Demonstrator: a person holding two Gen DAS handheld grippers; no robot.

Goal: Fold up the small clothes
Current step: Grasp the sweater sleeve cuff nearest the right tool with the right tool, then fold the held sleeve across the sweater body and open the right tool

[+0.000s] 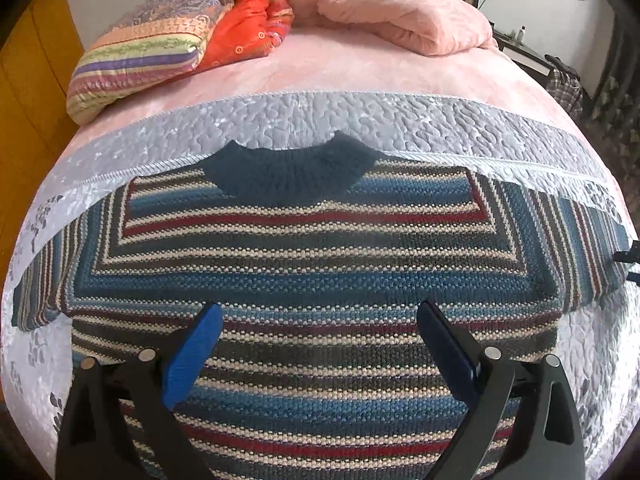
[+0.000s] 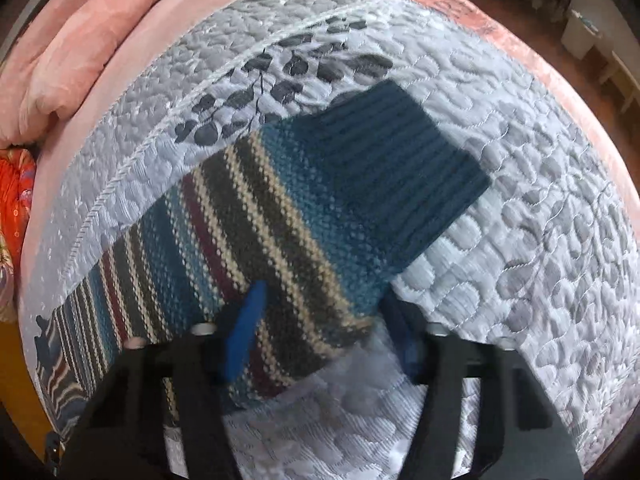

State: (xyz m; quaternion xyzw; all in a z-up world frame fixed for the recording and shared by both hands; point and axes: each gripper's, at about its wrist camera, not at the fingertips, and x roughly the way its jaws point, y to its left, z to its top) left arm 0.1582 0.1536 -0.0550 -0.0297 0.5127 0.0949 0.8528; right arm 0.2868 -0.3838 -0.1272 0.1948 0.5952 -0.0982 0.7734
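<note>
A small striped knit sweater point(image 1: 312, 264) in blue, red, cream and grey lies flat on a grey quilted mat point(image 1: 360, 120), its dark teal collar point(image 1: 296, 172) at the far side and both sleeves spread out. My left gripper point(image 1: 320, 320) hovers open over the sweater's lower body, nothing between its blue pads. In the right wrist view one sleeve point(image 2: 280, 216) runs diagonally, ending in a dark teal ribbed cuff point(image 2: 404, 168). My right gripper point(image 2: 324, 300) stands open above that sleeve, the striped part lying between its fingers.
The mat covers a pink bed point(image 1: 360, 68). A striped folded quilt point(image 1: 152, 52) with an orange one sits at the far left, a pink duvet point(image 1: 408, 12) at the far middle. Furniture and floor lie beyond the bed's right edge point(image 2: 592, 40).
</note>
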